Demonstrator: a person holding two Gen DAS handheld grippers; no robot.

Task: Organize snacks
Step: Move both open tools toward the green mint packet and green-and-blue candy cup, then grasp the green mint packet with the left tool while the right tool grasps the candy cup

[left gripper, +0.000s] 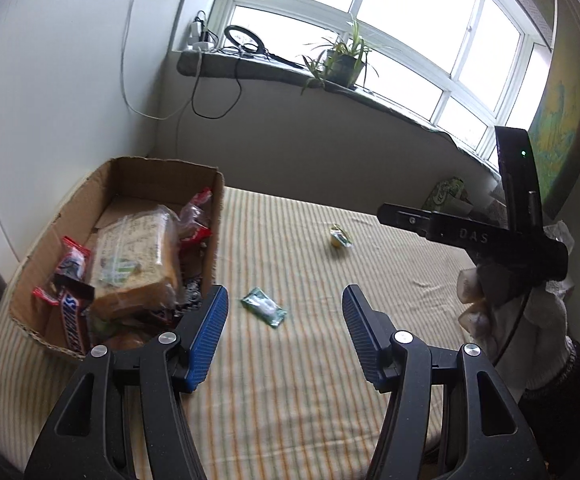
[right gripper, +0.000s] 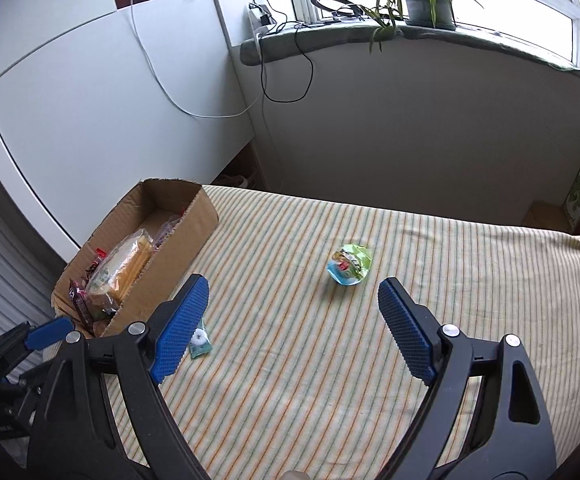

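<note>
Holding a wrapped bread loaf and Snickers bars, cardboard box at left of frame on striped cloth; window sill with potted plant behind; green packet and foil-lidded jelly cup lying loose mid-cloth; left gripper and right gripper both released, empty

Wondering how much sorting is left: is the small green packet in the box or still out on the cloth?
Out. The small green packet lies flat on the striped cloth, just outside the cardboard box.
</note>
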